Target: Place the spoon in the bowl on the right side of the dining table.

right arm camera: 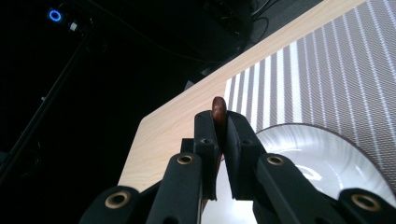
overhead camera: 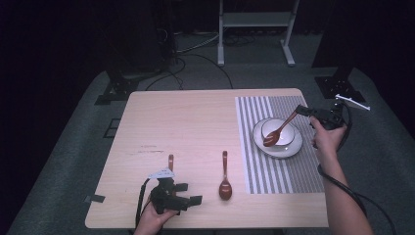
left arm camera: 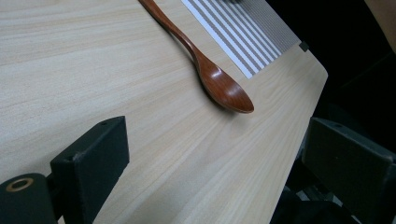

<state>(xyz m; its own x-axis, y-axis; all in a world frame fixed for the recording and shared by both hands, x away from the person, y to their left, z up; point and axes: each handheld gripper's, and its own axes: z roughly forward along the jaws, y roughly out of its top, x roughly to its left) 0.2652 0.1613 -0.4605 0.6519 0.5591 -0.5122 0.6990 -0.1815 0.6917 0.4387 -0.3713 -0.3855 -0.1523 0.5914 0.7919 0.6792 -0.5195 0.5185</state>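
The glossy reddish-brown wooden spoon I was carrying hung tilted over the small white bowl, its scoop low at the bowl's near rim and its handle rising up and away to my right gripper, whose black jaws were pinched tight on the handle's tip, as the right gripper view showed with the rounded end poking out between them. The bowl sat on a round white plate on the grey-and-white striped placemat. I judged this the step of laying the spoon into the bowl; next I would need to lower it until the scoop rested inside, then let go. My left gripper rested near the front edge of the pale wooden table, jaws wide and empty, close to a second brown spoon lying flat, and a third brown handle just beyond it.
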